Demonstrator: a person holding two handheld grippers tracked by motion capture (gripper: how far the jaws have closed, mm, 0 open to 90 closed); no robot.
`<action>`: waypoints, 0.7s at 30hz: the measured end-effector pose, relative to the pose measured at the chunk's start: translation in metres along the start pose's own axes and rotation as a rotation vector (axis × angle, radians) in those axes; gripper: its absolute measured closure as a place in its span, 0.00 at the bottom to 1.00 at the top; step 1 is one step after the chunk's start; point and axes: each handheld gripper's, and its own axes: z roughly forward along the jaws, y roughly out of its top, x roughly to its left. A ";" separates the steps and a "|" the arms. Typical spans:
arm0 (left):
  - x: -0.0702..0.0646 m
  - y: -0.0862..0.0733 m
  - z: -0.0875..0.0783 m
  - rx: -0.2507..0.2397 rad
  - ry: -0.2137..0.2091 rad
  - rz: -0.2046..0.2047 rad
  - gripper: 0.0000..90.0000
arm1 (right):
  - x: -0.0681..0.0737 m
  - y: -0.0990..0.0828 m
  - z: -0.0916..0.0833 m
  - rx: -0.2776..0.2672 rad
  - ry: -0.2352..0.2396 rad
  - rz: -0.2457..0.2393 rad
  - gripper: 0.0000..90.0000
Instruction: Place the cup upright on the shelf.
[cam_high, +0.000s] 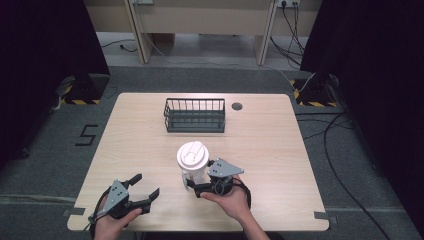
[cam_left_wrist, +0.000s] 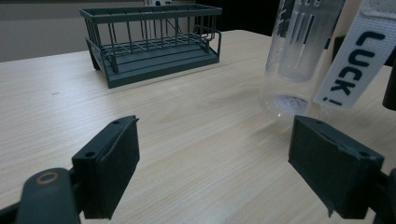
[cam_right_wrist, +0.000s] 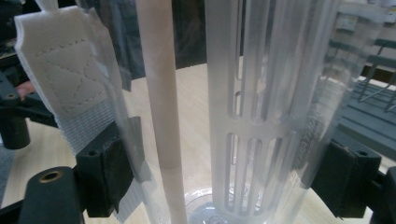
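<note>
One clear plastic bottle with a white lid (cam_high: 193, 161) stands on the bench. One dark wire basket (cam_high: 194, 115) sits far from it. Two hand-held grippers are at the near edge.

Your high view is evenly lit from above: the table (cam_high: 260, 130) reads bright with only soft, short shadows, while both side edges fall into near-black and the whole picture is slightly soft. In your left gripper view the rack (cam_left_wrist: 152, 42) is fairly sharp, but the bottle (cam_left_wrist: 299, 51) blurs at close range. Your right gripper view is mostly out of focus, with milky glare on the clear plastic.
</note>
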 end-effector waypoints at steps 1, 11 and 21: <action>0.000 0.000 0.000 0.000 -0.001 0.001 0.18 | -0.002 0.002 -0.001 -0.001 -0.007 -0.001 0.20; 0.000 0.000 0.000 -0.001 0.003 0.000 0.18 | -0.014 0.009 -0.001 -0.011 -0.040 0.013 0.20; 0.000 0.000 0.001 0.001 0.006 0.001 0.18 | -0.022 0.015 0.000 -0.018 -0.060 0.016 0.20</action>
